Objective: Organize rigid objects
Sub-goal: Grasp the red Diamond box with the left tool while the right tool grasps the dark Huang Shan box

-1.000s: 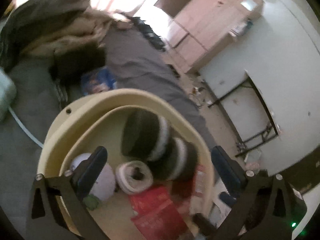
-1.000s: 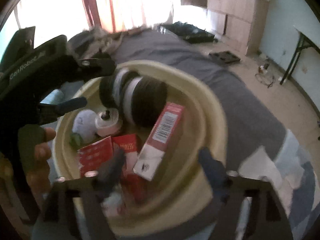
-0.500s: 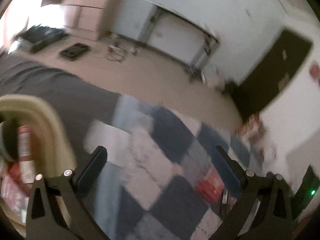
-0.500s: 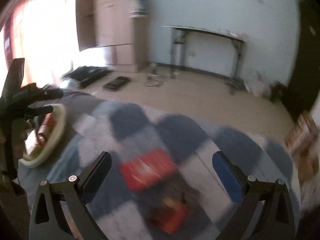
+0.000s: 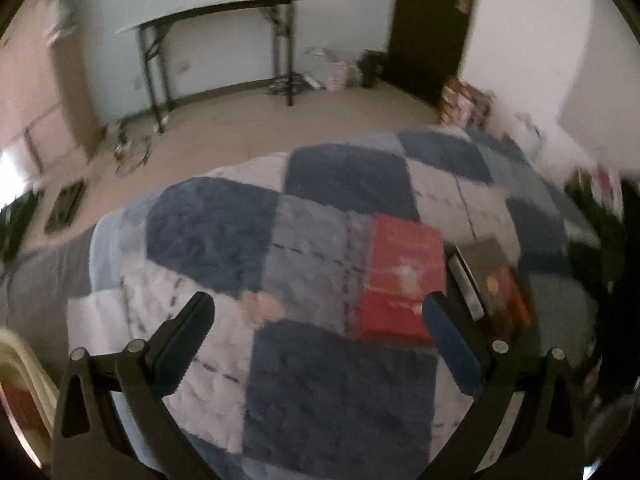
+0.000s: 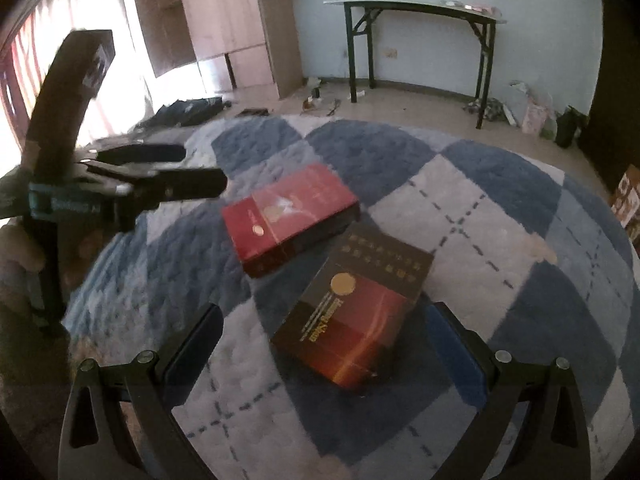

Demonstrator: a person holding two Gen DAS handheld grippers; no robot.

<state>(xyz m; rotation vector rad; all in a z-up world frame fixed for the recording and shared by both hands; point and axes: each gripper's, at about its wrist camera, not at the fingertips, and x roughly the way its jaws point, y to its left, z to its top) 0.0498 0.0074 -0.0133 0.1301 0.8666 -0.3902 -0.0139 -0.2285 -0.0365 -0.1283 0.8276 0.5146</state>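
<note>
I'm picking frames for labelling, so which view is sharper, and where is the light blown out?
The right wrist view is sharper: print on the dark box is partly legible, though the window at far left is blown out. The left wrist view is dim and smeared, with the red box blurred. Both bend straight lines towards the edges.

Your left wrist camera looks forward and down over the checkered blanket point(image 5: 344, 392) from close above. Your right wrist camera faces the same blanket point(image 6: 500, 240) from nearby. Both share the red box point(image 5: 400, 276) point(image 6: 288, 212), the dark box point(image 5: 492, 272) point(image 6: 356, 312) and the far folding table point(image 5: 216, 16) point(image 6: 416, 8).
</note>
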